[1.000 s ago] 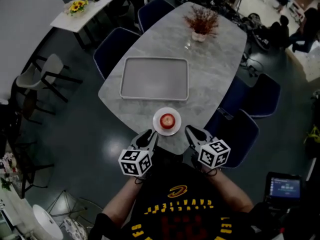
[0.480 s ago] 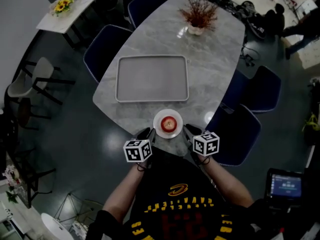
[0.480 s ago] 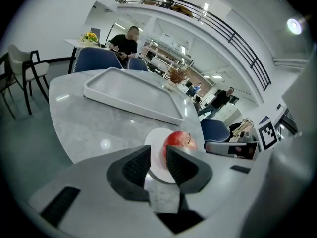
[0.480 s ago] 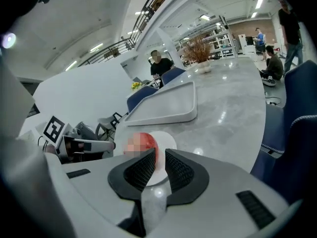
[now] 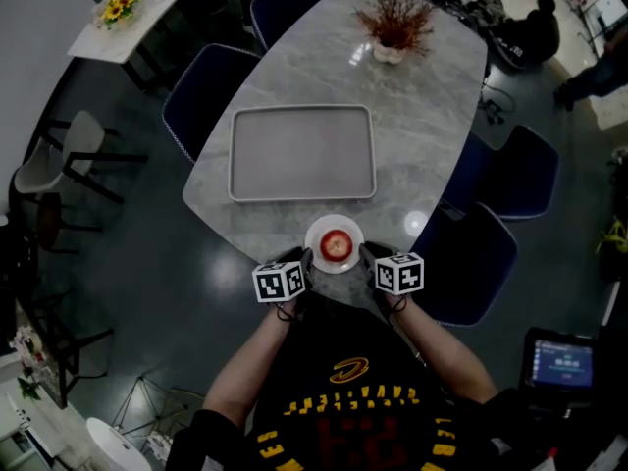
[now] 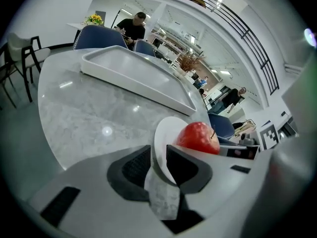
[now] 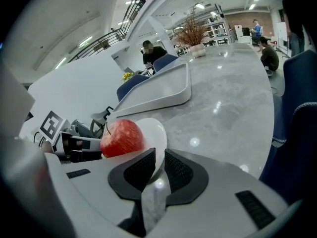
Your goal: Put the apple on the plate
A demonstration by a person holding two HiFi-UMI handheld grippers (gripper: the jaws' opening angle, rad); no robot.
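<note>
A red apple [image 5: 336, 244] sits on a small white plate [image 5: 317, 235] at the near edge of the marble table [image 5: 422, 145]. My left gripper [image 5: 302, 260] is at the plate's left rim and my right gripper [image 5: 367, 255] at its right rim. In the left gripper view the plate's [image 6: 164, 140] rim is pinched between the black pads of the gripper [image 6: 158, 162], with the apple [image 6: 199, 138] just beyond. The right gripper view mirrors this: the gripper [image 7: 159, 165] is shut on the plate's [image 7: 156, 132] rim beside the apple [image 7: 122, 138].
A large grey tray [image 5: 302, 152] lies in the middle of the table, just beyond the plate. A vase of dried branches [image 5: 394, 27] stands at the far end. Blue chairs [image 5: 211, 101] ring the table, one [image 5: 471, 263] close on my right.
Both grippers have moved forward from just off the table edge to the plate's two sides, and their jaws now close on its rim. Apple and plate have stayed put.
</note>
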